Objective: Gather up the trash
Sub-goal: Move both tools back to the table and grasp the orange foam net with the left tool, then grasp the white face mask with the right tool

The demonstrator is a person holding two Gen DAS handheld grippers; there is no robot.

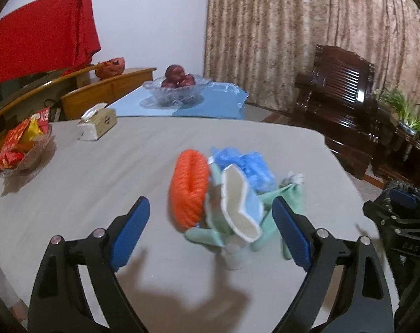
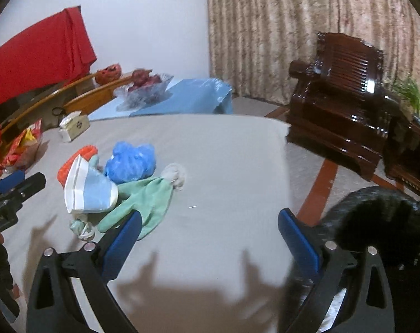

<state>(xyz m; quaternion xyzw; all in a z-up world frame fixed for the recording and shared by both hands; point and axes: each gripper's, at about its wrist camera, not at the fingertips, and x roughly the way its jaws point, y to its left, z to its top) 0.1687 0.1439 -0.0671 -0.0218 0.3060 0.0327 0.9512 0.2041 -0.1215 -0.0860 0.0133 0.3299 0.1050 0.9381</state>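
A pile of trash lies on the grey table [image 1: 71,183]: an orange foam net [image 1: 187,191], a blue plastic bag [image 1: 246,166], a crushed blue-and-white paper cup [image 1: 240,208], a green glove [image 1: 284,197] and a crumpled tissue [image 1: 294,179]. My left gripper [image 1: 211,231] is open, and the near side of the pile sits between its blue pads without touching them. My right gripper [image 2: 211,241] is open over bare table, with the pile to its left: net [image 2: 76,161], bag [image 2: 132,161], cup [image 2: 87,191], glove [image 2: 146,202] and tissue [image 2: 176,176].
A tissue box [image 1: 97,123] and a bowl of snack packets [image 1: 21,144] stand at the table's far left. A glass bowl of red fruit [image 1: 176,86] rests on a blue cloth behind. A dark wooden armchair [image 2: 340,97] and a blurred black shape [image 2: 376,222] are to the right.
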